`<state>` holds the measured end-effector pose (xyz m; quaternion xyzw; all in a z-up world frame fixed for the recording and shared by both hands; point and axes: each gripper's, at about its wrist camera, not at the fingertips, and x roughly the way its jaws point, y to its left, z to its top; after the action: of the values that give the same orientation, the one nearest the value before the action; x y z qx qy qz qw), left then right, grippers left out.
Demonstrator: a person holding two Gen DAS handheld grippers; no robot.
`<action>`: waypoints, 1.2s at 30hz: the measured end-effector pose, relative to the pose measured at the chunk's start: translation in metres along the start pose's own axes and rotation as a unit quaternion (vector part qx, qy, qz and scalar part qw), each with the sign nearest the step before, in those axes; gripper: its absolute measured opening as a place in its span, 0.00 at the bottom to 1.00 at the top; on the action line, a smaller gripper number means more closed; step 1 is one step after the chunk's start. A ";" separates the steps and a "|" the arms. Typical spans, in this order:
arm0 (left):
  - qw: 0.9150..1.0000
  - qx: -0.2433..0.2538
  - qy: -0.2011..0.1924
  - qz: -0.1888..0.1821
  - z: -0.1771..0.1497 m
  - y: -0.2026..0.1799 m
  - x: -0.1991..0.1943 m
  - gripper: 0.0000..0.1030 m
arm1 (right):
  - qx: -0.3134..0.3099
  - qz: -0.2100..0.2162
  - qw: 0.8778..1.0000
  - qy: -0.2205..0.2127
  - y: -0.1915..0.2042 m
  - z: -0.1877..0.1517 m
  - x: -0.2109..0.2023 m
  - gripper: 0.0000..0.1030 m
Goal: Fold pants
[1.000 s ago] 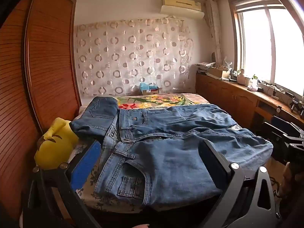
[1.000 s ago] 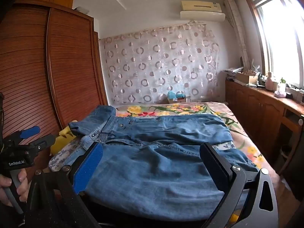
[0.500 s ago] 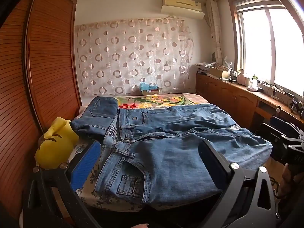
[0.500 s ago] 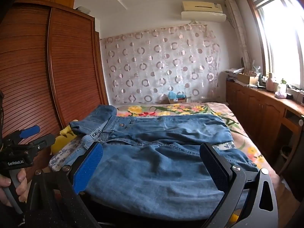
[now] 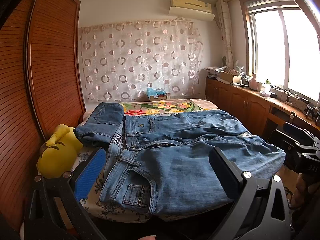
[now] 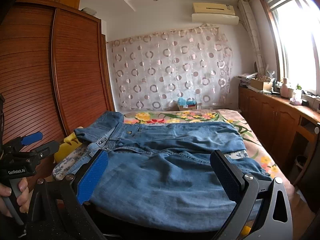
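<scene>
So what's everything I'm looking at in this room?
jeans: two or more pairs, blue denim, spread overlapping on the bed
bed: one, floral cover, room centre
plush toy: one, yellow, bed's left edge
wardrobe: one, brown slatted wood, left wall
curtain: one, circle-patterned, back wall
air conditioner: one, cream, above the curtain
cabinets: brown wood, cluttered top, under the window
left gripper: open, above the jeans
right gripper: open, above the jeans
hand: one, holding the left gripper's handle

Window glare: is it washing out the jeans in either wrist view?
Left wrist view: window blown white, jeans evenly lit and sharp. Right wrist view: same glare at the window, denim seams readable; fisheye bends the wardrobe.
</scene>
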<state>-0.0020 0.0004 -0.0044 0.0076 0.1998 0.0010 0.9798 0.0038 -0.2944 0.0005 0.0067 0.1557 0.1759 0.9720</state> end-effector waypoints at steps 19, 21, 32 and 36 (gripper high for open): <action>1.000 0.000 0.000 0.000 0.000 0.000 0.000 1.00 | 0.002 0.004 1.000 -0.002 0.002 -0.002 -0.001 0.99; 1.000 -0.001 0.000 0.000 -0.001 0.000 0.000 1.00 | 0.001 0.004 1.000 -0.002 0.001 -0.002 -0.001 0.99; 1.000 0.000 0.000 0.000 -0.001 0.000 0.000 1.00 | 0.004 0.006 1.000 0.001 0.001 -0.002 0.000 0.99; 1.000 -0.001 0.000 0.000 0.000 0.000 0.000 1.00 | 0.004 0.006 1.000 0.001 0.001 -0.002 0.000 0.99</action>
<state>-0.0021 0.0007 -0.0049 0.0071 0.2000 0.0014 0.9798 0.0024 -0.2931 -0.0010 0.0113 0.1570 0.1806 0.9709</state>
